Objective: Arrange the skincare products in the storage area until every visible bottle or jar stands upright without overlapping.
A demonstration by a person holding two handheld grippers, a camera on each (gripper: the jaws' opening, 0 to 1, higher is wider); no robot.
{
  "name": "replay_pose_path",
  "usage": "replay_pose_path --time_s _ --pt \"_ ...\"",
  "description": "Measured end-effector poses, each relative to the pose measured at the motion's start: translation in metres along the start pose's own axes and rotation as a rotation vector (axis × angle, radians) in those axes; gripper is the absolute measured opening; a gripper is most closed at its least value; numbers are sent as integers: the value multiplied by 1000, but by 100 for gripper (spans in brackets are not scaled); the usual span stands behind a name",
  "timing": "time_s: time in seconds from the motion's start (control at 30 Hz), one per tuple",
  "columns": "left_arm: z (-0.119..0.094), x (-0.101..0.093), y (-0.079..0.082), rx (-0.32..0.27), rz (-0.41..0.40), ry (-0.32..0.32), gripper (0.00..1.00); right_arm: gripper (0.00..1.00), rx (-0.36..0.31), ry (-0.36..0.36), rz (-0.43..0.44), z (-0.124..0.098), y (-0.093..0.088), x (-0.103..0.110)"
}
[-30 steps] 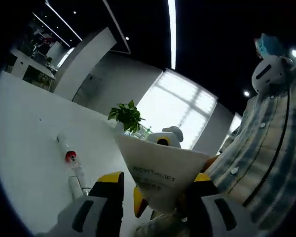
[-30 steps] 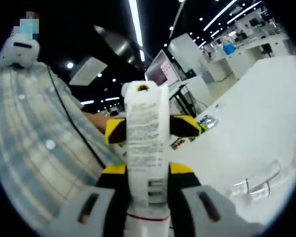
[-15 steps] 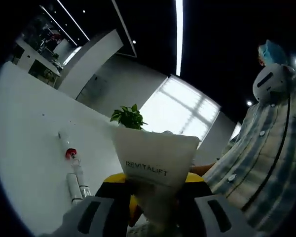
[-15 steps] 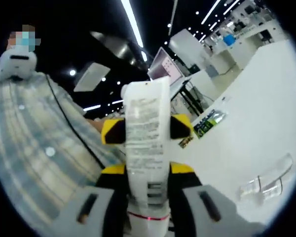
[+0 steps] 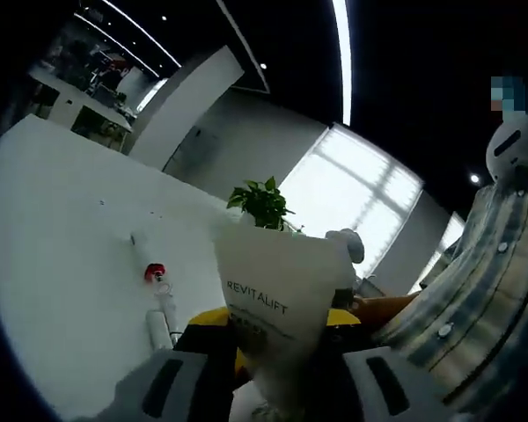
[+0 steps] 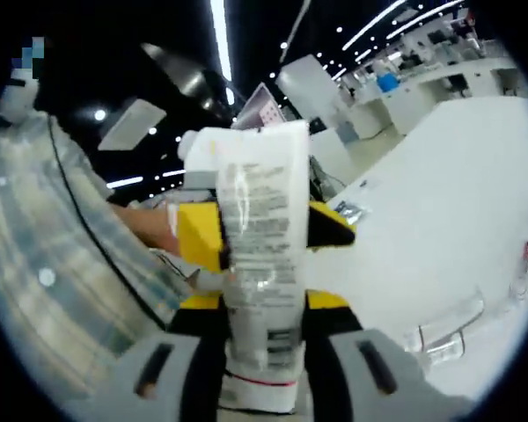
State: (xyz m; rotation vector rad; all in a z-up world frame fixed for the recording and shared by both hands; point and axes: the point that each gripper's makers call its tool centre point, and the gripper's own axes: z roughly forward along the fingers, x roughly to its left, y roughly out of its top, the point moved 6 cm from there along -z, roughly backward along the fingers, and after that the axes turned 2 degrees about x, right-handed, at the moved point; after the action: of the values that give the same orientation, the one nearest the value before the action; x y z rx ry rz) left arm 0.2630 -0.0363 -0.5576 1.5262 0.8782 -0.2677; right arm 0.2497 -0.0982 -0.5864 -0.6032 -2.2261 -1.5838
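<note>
— What are you holding, and where is it?

— A white tube [image 5: 277, 299] marked REVITALIFT, lifted off the white table [image 5: 62, 237] and held up in front of the person's checked shirt [image 5: 475, 290]. My left gripper [image 5: 273, 352] is clenched on its lower, narrowing part; my right gripper [image 6: 264, 308] is clenched on the same tube [image 6: 260, 264] from the printed back side.

— How will it handle?

— Light and soft, I'd judge: it gives under a squeeze and the plastic looks slippery. Better to grip near the stiffer cap end than the flat crimped end.

— What does each view add?

— The left gripper view shows a potted plant [image 5: 264, 200] and a red-collared bottle [image 5: 158, 286] lying on the table. The right gripper view shows a clear stand [image 6: 449, 330] near the table's edge.
</note>
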Motion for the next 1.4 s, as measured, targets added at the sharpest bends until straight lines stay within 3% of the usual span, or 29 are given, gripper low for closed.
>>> replay_pose_path --time_s 0.03,0.07,0.1,0.13,0.23,0.5,0.6,0.83,1.03,1.2,1.33,1.4 --pt "0 -2 1 10 -18 -6 17 27 -3 -20 -18 -1 1 -1" --pt "0 2 4 -8 3 31 14 27 1 -35 -19 -2 2 -3" --pt "-2 7 -1 46 62 91 14 26 -3 -33 3 -2 3 -2" --pt "1 -2 -1 51 53 35 14 26 0 -26 -2 -2 3 -2" --pt "2 3 -3 82 129 67 14 26 10 -70 -50 3 0 -8" --pt "-3 17 6 32 12 126 13 28 -20 -101 -25 5 6 -10" --pt "-6 21 6 28 8 184 13 28 15 -156 -108 3 6 -14" --pt "-10 4 16 46 118 19 13 30 7 -26 -115 -2 8 -4" --pt "-6 -19 17 159 230 -140 13 31 -55 133 -78 -14 16 7" --pt "1 -46 17 210 280 -307 13 42 -62 244 -80 -19 14 15" --pt "7 -69 17 254 331 -441 13 44 -79 388 -62 -25 13 30" --pt "9 -77 16 275 335 -485 13 41 -64 465 -10 -28 10 38"
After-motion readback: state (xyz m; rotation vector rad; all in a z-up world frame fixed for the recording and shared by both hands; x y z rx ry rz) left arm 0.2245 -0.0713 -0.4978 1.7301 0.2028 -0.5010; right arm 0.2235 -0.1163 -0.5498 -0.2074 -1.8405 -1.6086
